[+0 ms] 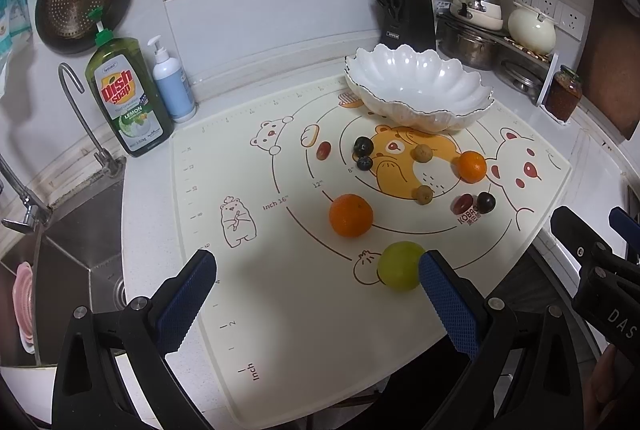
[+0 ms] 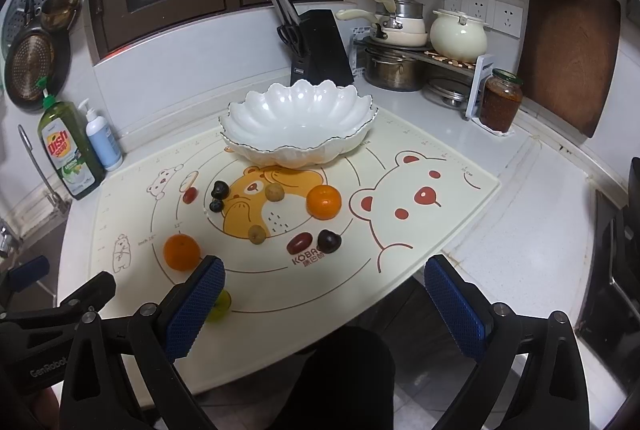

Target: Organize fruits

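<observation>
Green fruit (image 1: pixel 400 265) on mat (image 1: pixel 280 310), touching left gripper (image 1: pixel 318 304) right pad, outside spread fingers; right gripper (image 2: pixel 324 304) likewise wide apart, holding nothing.

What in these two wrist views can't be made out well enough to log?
- Green fruit: the left wrist view hides its right edge behind a jaw pad; the right wrist view shows only a sliver behind a pad.
- White bowl: it covers the mat behind and under it in both views.
- Small brown round fruits: too small to identify.
- Jar: label unseen, contents unclear.
- Sink: cut off by the left wrist view's edge.
</observation>
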Tool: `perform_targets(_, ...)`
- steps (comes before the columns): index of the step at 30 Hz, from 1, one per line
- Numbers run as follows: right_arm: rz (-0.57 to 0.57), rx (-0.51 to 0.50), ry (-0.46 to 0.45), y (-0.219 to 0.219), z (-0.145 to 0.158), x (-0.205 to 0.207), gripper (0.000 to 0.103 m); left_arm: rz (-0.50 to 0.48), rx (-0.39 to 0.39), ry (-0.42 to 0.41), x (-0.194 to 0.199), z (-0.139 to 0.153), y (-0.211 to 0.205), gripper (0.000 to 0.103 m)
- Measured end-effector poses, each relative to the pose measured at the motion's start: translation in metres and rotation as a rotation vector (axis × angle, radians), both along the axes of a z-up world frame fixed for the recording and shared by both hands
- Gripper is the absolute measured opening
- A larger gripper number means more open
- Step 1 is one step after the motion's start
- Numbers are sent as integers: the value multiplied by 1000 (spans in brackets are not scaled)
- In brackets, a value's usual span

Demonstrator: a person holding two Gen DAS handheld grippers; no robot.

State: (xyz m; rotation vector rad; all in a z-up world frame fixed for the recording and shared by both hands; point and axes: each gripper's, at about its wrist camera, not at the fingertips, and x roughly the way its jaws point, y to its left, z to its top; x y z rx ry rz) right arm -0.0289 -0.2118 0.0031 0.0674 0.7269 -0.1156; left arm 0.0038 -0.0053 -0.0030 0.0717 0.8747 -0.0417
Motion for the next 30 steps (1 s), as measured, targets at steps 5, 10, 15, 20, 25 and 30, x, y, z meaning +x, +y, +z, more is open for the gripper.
perform_targets(5, -3, 3, 1, -3, 0, 0, 102, -1, 1, 0, 0, 0, -1, 103)
perform_targets(10, -6, 5, -1, -3, -1, 0, 102, -3, 2, 1, 0, 0, -2, 103)
perform_targets(15, -3, 5, 4, -3, -2, 1, 102, -3, 1, 3, 0, -2, -3, 103)
perform_targets(20, -5, 6, 5, -3, -2, 1, 102, -5, 2, 4, 1, -3, -4, 103)
perform_targets(25, -4, 9, 11, -3, -5, 2, 102, -7, -3, 7, 0, -5, -4, 103)
perform_targets(30, -5, 7, 8, -2, -6, 2, 102, -7, -3, 6, 0, -5, -4, 103)
